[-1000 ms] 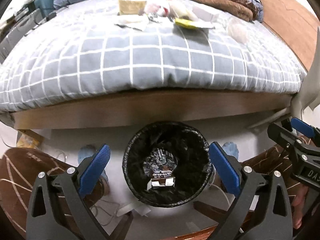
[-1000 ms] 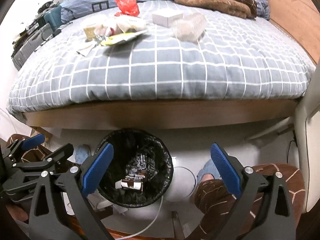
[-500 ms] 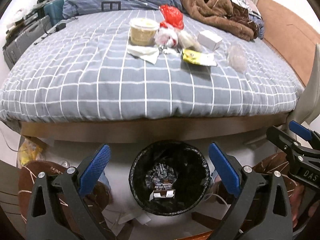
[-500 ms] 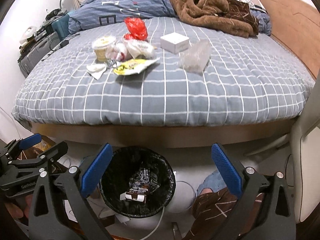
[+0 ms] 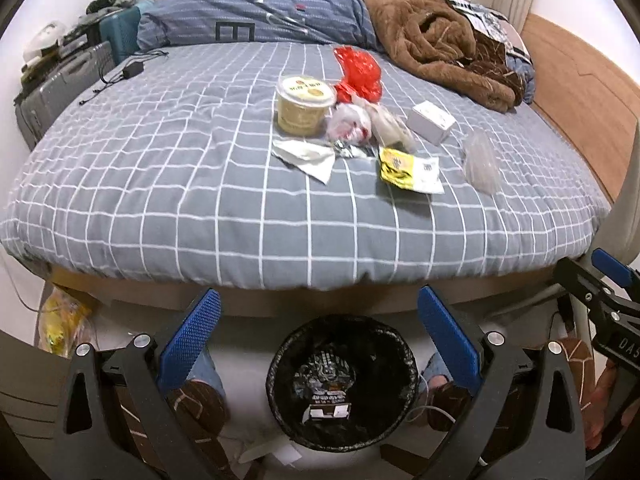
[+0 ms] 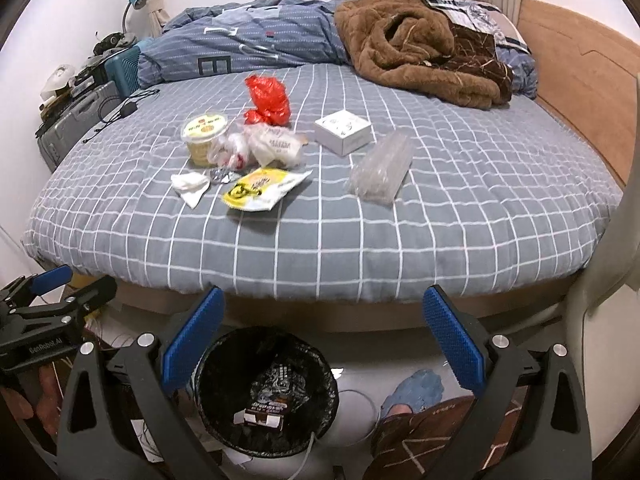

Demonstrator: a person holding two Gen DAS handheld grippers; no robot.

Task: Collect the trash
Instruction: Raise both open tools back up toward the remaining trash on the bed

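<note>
Trash lies in a cluster on the grey checked bed point(image 5: 160, 184): a round tub point(image 5: 305, 105), a red bag point(image 5: 359, 72), a white tissue point(image 5: 307, 155), a yellow wrapper point(image 5: 408, 169), a white box point(image 5: 432, 121) and a clear plastic bag point(image 5: 480, 162). In the right wrist view the same tub point(image 6: 206, 136), yellow wrapper point(image 6: 262, 189), white box point(image 6: 342, 131) and clear bag point(image 6: 382, 170) show. A black-lined bin point(image 5: 342, 380) point(image 6: 266, 392) on the floor holds a dark wrapper. My left gripper point(image 5: 320, 336) and right gripper point(image 6: 320, 336) hang open and empty above the bin.
A brown blanket point(image 6: 420, 48) and a blue duvet point(image 6: 248, 48) are heaped at the head of the bed. Suitcases point(image 5: 60, 84) stand at the left. A wooden side board point(image 6: 580, 72) runs along the right. The person's feet and patterned trousers point(image 6: 424, 432) are beside the bin.
Both grippers have risen and pulled back from the bin, so more of the bed top and the trash on it shows. Both stay open and empty.
</note>
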